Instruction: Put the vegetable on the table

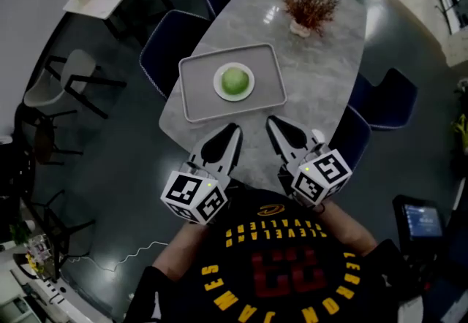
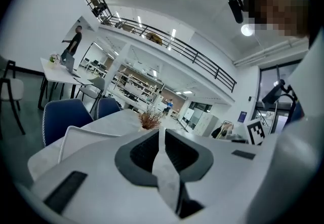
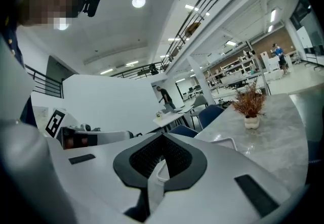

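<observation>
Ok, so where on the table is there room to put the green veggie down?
The biggest bare patch of table lies right of the tray, nearer you than the dried plant. The strip between the tray and the left gripper and right gripper is narrow. Left of the tray is hardly any table.

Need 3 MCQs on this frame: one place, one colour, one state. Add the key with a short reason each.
1. Where on the table is the vegetable?
A. on the plate in the tray
B. bare, beside the tray
C. at the far end

2. Colour of the chairs at the table?
A. red
B. white
C. blue

3. Jaws of the left tool and right tool?
A. both wide apart
B. both together, nothing between
C. one shut on the vegetable

Key:
1 A, the green ball sits on the white plate inside the tray.
2 C, the seats are dark blue.
3 B, each gripper view shows the jaws meeting with nothing held.
</observation>
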`<state>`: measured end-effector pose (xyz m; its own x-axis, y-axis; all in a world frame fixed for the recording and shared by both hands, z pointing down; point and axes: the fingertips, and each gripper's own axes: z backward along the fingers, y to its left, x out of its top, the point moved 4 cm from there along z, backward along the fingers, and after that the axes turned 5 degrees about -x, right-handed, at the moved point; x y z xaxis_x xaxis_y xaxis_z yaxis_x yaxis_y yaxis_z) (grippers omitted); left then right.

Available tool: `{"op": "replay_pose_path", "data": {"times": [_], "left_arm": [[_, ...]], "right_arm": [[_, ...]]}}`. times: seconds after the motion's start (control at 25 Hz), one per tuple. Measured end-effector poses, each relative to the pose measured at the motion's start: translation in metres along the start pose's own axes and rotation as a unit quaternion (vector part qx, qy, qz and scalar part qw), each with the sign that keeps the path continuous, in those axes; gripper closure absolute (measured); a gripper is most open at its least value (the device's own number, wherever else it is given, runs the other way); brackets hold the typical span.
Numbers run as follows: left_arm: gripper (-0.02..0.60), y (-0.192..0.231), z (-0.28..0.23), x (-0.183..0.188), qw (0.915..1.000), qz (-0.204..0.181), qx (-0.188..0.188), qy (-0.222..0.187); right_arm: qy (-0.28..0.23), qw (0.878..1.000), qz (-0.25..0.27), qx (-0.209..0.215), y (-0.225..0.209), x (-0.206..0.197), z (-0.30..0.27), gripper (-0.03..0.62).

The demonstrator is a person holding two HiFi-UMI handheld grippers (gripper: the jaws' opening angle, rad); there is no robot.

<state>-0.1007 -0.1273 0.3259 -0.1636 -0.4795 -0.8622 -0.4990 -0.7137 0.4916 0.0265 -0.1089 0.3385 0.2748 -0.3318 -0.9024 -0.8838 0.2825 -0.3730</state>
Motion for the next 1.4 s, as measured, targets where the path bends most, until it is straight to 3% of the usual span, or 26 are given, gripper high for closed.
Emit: {"op": "replay_pose_path", "data": {"times": [0.16,0.28,0.4,0.48,0.68,1.04,1.4], "left_arm": [[0.543,0.053,-0.029,-0.003,0.9974,-0.016,0.029,0.064],[0.541,0.085,-0.046,-0.011,0.9953,0.001,0.024,0.093],[0.523,0.111,-0.061,-0.017,0.9936,0.020,0.018,0.110],[0.492,0.125,-0.070,-0.020,0.9921,0.031,0.017,0.120],[0.489,0.176,-0.091,-0.031,0.9855,0.062,0.027,0.155],[0.489,0.258,-0.120,-0.069,0.9660,0.095,0.068,0.231],[0.489,0.296,-0.146,-0.118,0.9403,0.096,0.080,0.316]], "right_arm": [[0.031,0.998,-0.018,-0.051,-0.034,-0.002,-0.030,0.589],[0.054,0.996,-0.019,-0.075,-0.049,-0.008,-0.050,0.588],[0.077,0.993,-0.020,-0.090,-0.062,-0.016,-0.068,0.505],[0.093,0.990,-0.022,-0.101,-0.070,-0.022,-0.076,0.507],[0.131,0.983,-0.040,-0.123,-0.094,-0.046,-0.103,0.507],[0.186,0.967,-0.093,-0.149,-0.143,-0.101,-0.153,0.507],[0.244,0.943,-0.135,-0.181,-0.184,-0.164,-0.179,0.507]]}}
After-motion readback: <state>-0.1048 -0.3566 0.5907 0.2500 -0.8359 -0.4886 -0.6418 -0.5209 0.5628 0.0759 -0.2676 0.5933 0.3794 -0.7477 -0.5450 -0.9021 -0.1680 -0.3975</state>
